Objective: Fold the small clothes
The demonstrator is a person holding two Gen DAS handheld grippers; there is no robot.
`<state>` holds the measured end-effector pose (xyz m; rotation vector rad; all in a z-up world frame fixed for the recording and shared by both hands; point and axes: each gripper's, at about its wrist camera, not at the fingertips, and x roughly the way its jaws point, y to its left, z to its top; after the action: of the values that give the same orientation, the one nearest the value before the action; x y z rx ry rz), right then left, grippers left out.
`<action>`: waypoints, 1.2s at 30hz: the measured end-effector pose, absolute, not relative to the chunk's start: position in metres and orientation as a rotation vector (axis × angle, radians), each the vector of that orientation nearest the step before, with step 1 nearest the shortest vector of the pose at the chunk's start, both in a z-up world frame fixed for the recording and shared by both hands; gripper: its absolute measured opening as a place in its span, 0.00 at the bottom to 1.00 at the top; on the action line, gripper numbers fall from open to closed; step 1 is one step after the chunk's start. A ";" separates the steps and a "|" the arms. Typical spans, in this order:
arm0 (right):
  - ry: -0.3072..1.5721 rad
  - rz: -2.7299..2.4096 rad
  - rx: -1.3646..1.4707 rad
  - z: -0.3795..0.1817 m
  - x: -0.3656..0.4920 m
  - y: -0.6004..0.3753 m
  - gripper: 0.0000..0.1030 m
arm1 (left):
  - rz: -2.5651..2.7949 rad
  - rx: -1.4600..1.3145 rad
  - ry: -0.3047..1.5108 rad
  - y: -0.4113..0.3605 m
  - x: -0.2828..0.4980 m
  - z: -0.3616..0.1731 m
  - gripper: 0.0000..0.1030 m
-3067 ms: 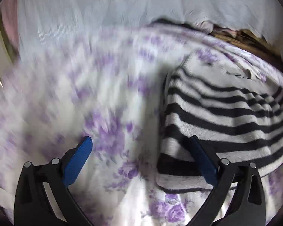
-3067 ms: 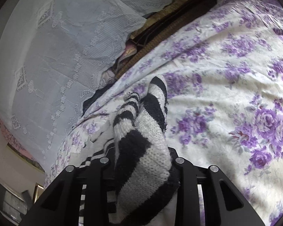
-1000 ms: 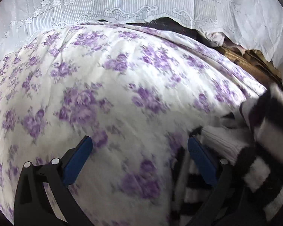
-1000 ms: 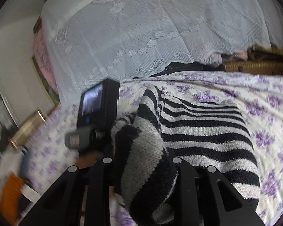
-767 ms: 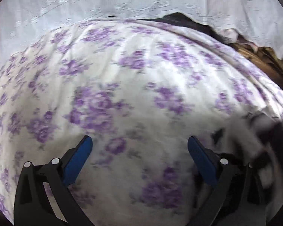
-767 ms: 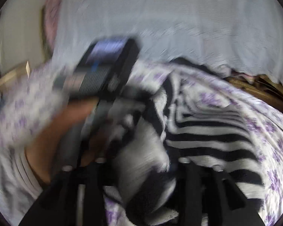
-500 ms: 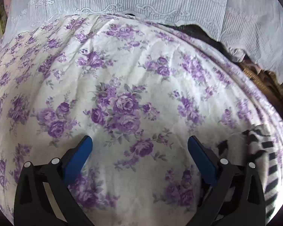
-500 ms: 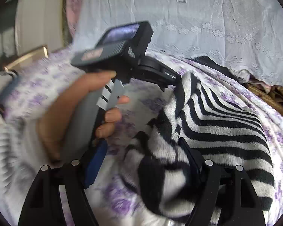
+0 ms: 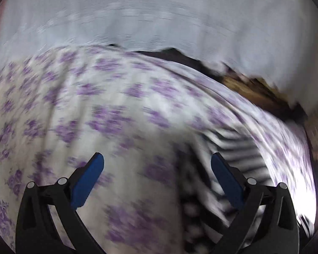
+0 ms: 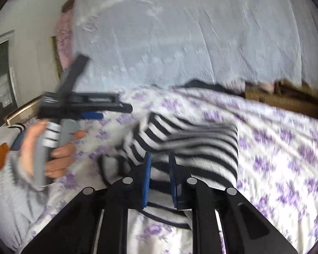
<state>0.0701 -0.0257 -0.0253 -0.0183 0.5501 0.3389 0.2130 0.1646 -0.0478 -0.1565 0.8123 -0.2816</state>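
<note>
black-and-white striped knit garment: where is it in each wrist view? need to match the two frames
Left wrist: the black-and-white striped knit garment lies lower right, blurred, beside the open left gripper.
Right wrist: the garment lies centre, with the right gripper closing on its near edge.
Shared landmark: the purple-flowered white bedsheet under it.

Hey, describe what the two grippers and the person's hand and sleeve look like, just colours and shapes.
Both grippers, the left gripper and right gripper, have black angular linkage arms with silver rivets and flat blue finger pads. From the right wrist view, the left unit has a grey handle under a black body. The bare left hand wears a pale grey sleeve.
</note>
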 end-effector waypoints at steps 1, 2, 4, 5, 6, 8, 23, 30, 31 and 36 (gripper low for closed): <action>0.595 0.335 -0.026 -0.035 0.076 -0.027 0.16 | -0.291 -0.096 0.808 0.150 0.206 -0.048 0.96; 0.661 0.343 -0.017 -0.049 0.083 -0.027 0.16 | -0.263 -0.013 0.810 0.135 0.201 -0.052 0.96; 0.701 0.349 -0.008 -0.070 0.087 -0.027 0.15 | -0.171 0.144 0.850 0.110 0.201 -0.074 0.96; 0.688 0.349 -0.017 -0.070 0.085 -0.026 0.15 | -0.149 0.186 0.884 0.104 0.206 -0.094 0.96; 0.700 0.357 -0.018 -0.070 0.085 -0.022 0.15 | -0.148 0.155 0.893 0.107 0.209 -0.107 0.96; 0.698 0.364 -0.006 -0.071 0.087 -0.022 0.15 | -0.194 0.025 0.932 0.125 0.214 -0.108 0.96; 0.683 0.353 0.040 -0.041 0.114 -0.063 0.17 | -0.333 0.108 0.792 0.129 0.144 -0.076 0.96; 0.666 0.387 0.083 -0.060 0.113 -0.074 0.18 | -0.318 -0.019 0.868 0.144 0.149 -0.102 0.96; 0.653 0.378 0.089 -0.056 0.110 -0.075 0.19 | -0.307 -0.035 0.840 0.146 0.144 -0.094 0.96; 0.557 0.359 0.114 -0.021 0.113 -0.083 0.41 | -0.342 -0.066 0.757 0.131 0.141 -0.059 0.96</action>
<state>0.1126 -0.0830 -0.0207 0.1141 0.5571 0.3589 0.1414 0.1306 -0.0593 -0.0657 0.7571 -0.3418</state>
